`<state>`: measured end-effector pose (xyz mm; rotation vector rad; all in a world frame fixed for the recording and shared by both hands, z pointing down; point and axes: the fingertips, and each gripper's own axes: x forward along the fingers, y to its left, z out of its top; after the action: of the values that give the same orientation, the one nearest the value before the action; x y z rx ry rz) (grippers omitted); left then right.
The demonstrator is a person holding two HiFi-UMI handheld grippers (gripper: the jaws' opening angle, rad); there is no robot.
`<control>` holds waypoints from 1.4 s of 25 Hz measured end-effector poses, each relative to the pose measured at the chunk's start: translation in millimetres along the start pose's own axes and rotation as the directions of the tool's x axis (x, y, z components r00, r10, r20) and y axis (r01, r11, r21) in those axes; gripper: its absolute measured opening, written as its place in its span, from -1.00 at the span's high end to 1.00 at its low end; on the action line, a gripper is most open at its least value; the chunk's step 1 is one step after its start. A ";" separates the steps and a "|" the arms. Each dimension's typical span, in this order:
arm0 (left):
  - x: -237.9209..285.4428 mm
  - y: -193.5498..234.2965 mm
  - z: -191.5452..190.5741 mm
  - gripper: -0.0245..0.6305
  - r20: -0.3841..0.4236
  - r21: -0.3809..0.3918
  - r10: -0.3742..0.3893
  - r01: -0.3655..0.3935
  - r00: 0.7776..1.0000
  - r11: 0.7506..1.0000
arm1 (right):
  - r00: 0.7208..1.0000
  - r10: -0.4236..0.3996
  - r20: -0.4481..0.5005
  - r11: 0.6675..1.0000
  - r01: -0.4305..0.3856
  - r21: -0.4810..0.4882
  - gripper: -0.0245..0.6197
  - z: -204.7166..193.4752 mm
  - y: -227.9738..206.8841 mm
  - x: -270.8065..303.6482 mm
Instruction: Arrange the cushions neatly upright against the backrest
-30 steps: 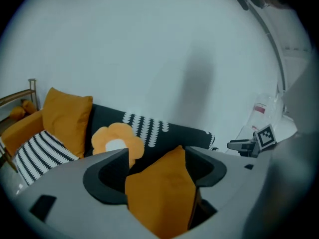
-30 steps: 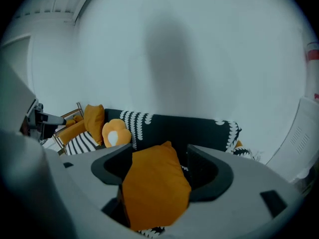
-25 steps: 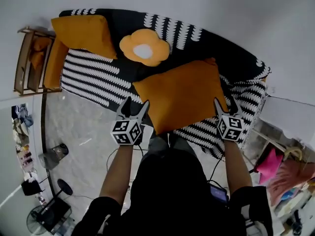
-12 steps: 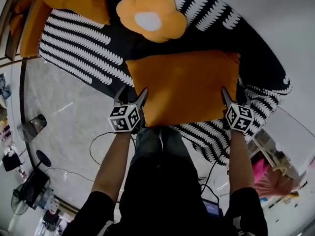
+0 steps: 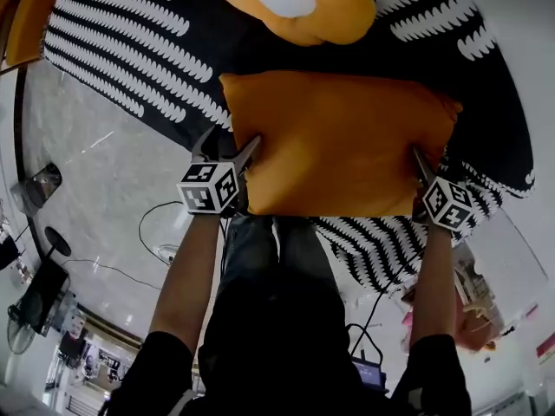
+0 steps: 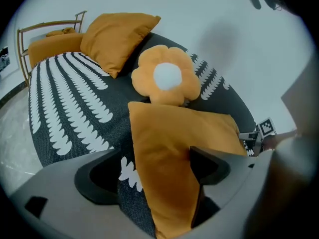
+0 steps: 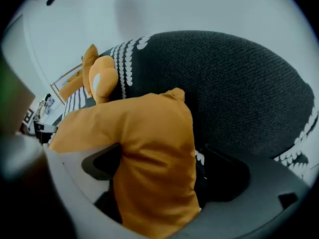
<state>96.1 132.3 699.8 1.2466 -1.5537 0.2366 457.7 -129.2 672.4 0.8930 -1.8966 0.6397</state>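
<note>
Change of state: compared with a second ago, both grippers have come down and the large orange cushion [image 5: 338, 141] has come down with them. It now lies across the front part of the sofa seat [image 5: 130, 68], just in front of the flower cushion [image 5: 295, 3].

The jaws of both grippers have just been opening. The left gripper [image 5: 227, 146] stands with its jaws apart around the cushion's left edge. In the left gripper view the patterned cover shows between one pad and the fabric, so I read no clamping there. The right gripper [image 5: 425, 165] also stands wide apart, with the cushion's right edge between its jaws and not squeezed.

Meaning for the task: I judge this a release or a change of grip, not a finished placement. The cushion is not yet upright against the backrest, so it needs to be lifted and leaned again.

Limits of view:
- The head view cuts off the top of the flower cushion.
- The second orange cushion [image 6: 117, 36] shows only in the left gripper view, leaning at the far end.
- I cannot tell whether the left gripper's inner pad touches the fabric.
- The head view partly hides the right gripper's jaws behind its marker cube.
</note>
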 end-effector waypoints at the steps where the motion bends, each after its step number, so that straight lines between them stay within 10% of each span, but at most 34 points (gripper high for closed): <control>1: 5.7 3.1 -3.3 -0.41 -0.011 -0.004 -0.004 0.004 1.000 1.000 | 1.000 0.022 -0.013 1.000 -0.022 0.017 -0.64 -4.2 1.3 7.0; 11: 38.8 5.1 -21.4 -0.44 -0.082 -0.224 -0.146 0.125 0.986 0.967 | 0.988 0.121 -0.098 0.990 -0.113 0.085 -0.63 -19.0 12.4 43.6; 14: 39.7 -3.7 -22.8 -0.02 -0.108 -0.266 -0.215 0.180 0.971 0.947 | 0.987 0.124 -0.100 0.990 -0.116 0.082 -0.49 -23.6 17.8 45.3; 25: -2.4 -26.0 -9.6 0.48 -0.054 -0.142 -0.176 0.167 0.983 0.976 | 0.998 0.066 0.002 0.994 -0.066 0.084 0.20 -31.0 51.1 0.8; 35: -32.0 -141.6 40.9 0.49 0.014 0.242 -0.292 0.280 0.956 0.929 | 0.981 -0.059 0.186 0.922 -0.018 0.387 0.24 -97.9 14.6 -121.1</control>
<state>179.5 61.4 596.2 1.6626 -1.3912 0.2074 535.3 -10.1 607.1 1.2651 -1.9629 0.9672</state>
